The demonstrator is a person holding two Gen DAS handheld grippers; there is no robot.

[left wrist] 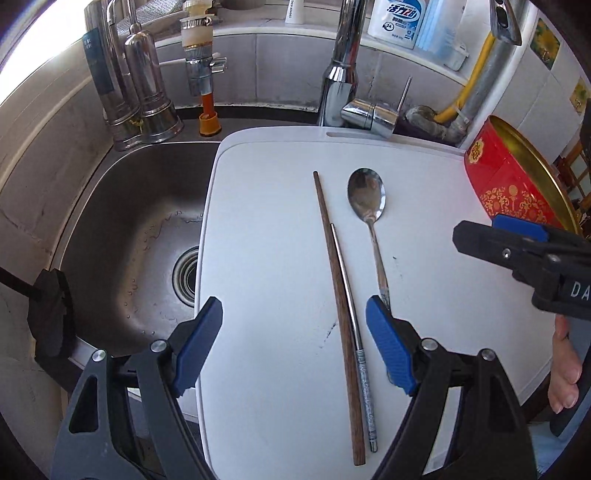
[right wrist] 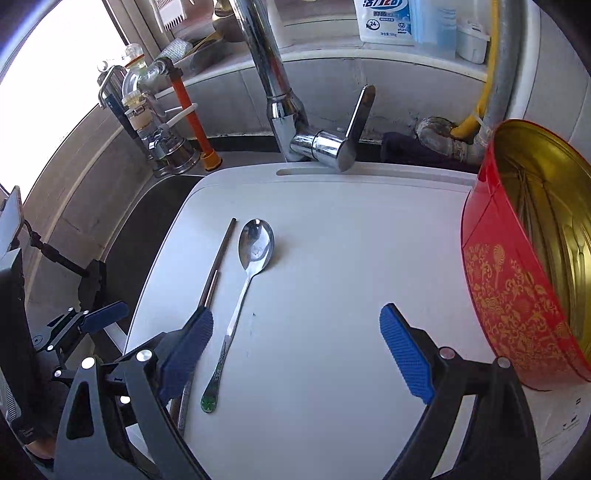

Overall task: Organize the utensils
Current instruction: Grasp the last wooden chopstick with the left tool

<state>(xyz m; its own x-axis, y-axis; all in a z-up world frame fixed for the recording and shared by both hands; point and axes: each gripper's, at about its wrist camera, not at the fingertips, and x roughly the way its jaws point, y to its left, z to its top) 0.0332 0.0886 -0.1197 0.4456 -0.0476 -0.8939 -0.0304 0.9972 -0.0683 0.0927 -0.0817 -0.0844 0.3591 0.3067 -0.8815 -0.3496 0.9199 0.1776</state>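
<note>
A wooden chopstick (left wrist: 334,266), a metal chopstick (left wrist: 356,339) and a steel spoon (left wrist: 367,199) lie side by side on a white cutting board (left wrist: 266,258). My left gripper (left wrist: 293,314) is open and empty, hovering over the chopsticks' near halves. In the right wrist view the spoon (right wrist: 255,245) and the chopsticks (right wrist: 218,258) lie left of my right gripper (right wrist: 295,325), which is open and empty above the board (right wrist: 351,258). A red and gold tin (right wrist: 524,266) stands open at the board's right edge. The right gripper (left wrist: 517,254) also shows in the left view.
A steel sink (left wrist: 140,229) with a drain lies left of the board. A chrome faucet (right wrist: 295,122) stands behind the board. Filter canisters (left wrist: 140,96) stand at the back left. A detergent bottle (left wrist: 397,18) sits on the ledge. Pipes (left wrist: 476,85) run behind the tin.
</note>
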